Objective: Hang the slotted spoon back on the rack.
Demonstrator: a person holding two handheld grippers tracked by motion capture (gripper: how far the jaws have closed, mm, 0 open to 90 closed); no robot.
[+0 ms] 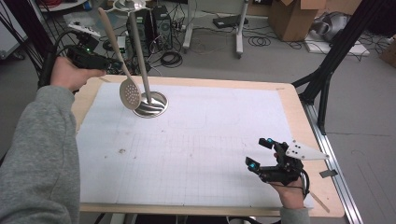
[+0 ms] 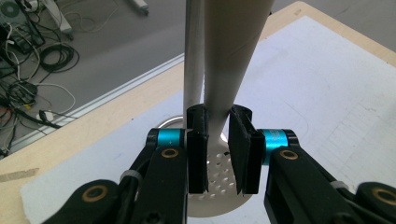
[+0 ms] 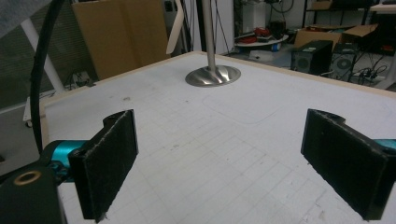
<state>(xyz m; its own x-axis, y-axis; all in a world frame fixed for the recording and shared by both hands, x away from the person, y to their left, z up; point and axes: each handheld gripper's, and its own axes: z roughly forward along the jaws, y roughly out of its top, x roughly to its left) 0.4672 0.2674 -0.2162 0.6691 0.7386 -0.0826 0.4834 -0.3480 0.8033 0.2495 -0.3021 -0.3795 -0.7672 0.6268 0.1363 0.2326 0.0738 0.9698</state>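
Left claw (image 2: 217,154) is clamped on the neck of a cream slotted spoon (image 1: 129,93), pads squeezing the handle right where it starts to widen into the perforated head. The head hangs just below the claw, the long handle (image 1: 109,32) rises up and away past it, and the whole thing is off the desk (image 1: 299,121). Right claw (image 1: 261,154) is way over on the near side of the desk, jaws spread wide with nothing between them, just idling over the white gridded sheet (image 1: 196,154).

Biggest thing near the left claw is the steel stand: a shiny round base (image 1: 151,105) sits on the sheet just under and beside the spoon head, and its pole (image 1: 138,51) goes up right alongside the spoon handle, maybe touching it, can't quite tell.

Handling-wise, my read: the spoon looks like plastic or maybe light wood, so light and stiff, not fragile. The surface looks smooth and the handle tapers, so I'd guess it could slide or pivot in the pads if the grip goes loose. Holding low at the neck leaves that long handle free to swing like a lever, so mid-handle would probably balance better. The holes (image 2: 219,175) are tiny and nothing to grab.
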